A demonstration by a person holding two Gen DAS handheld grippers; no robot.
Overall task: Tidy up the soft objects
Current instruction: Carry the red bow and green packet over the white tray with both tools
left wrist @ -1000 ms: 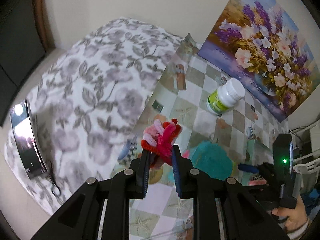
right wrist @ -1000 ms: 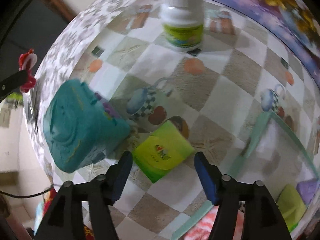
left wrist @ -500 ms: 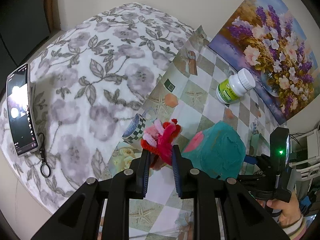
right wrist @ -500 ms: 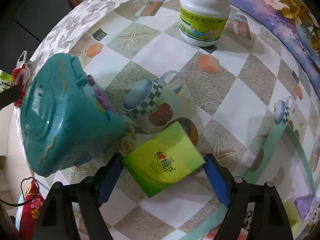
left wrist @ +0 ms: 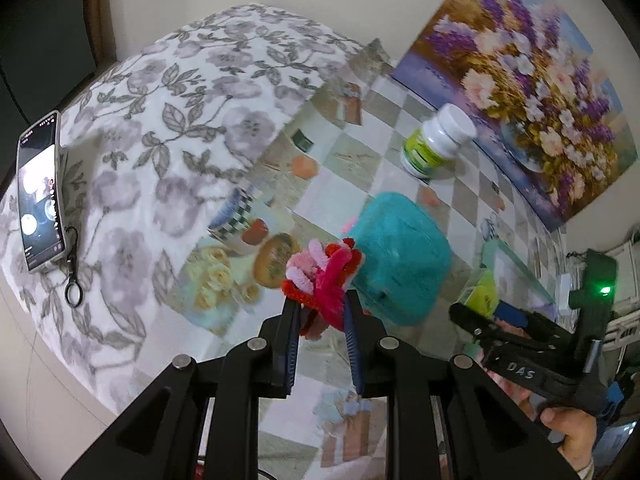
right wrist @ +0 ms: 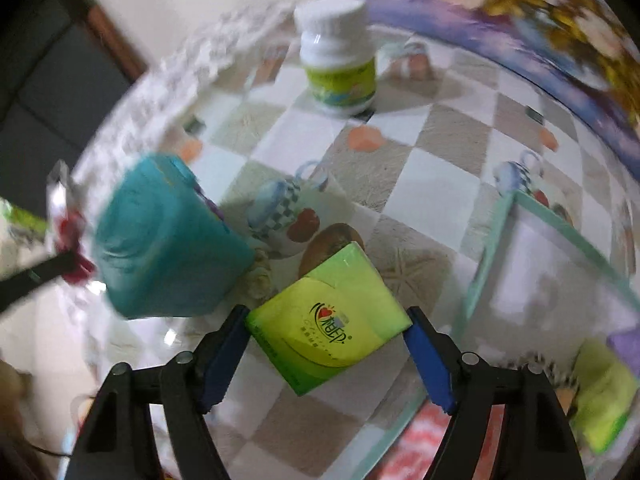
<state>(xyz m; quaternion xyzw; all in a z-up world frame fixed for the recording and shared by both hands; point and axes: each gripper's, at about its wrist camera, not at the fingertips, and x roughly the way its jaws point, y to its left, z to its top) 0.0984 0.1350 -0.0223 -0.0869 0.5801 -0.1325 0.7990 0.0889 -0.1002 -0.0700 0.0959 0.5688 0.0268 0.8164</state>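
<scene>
My left gripper (left wrist: 320, 312) is shut on a bundle of red and pink pipe cleaners (left wrist: 324, 276), held above the table beside a teal box (left wrist: 396, 256). My right gripper (right wrist: 328, 340) has closed on a green tissue pack (right wrist: 332, 320), its blue pads (right wrist: 224, 344) touching both sides. The pack also shows in the left wrist view (left wrist: 482, 288) between the right gripper's fingers. The teal box (right wrist: 164, 236) stands just left of the pack. The pipe cleaners show blurred at the far left of the right wrist view (right wrist: 72, 240).
A white pill bottle (right wrist: 340, 52) stands at the back by a flower painting (left wrist: 528, 72). A phone (left wrist: 40, 192) lies on the floral blanket (left wrist: 180, 92) at left. A glass-edged tray (right wrist: 500, 240) and another green pack (right wrist: 604, 400) are at the right.
My right gripper has closed onto the green tissue pack. My left gripper has moved towards the teal box with the pipe cleaners in it.
</scene>
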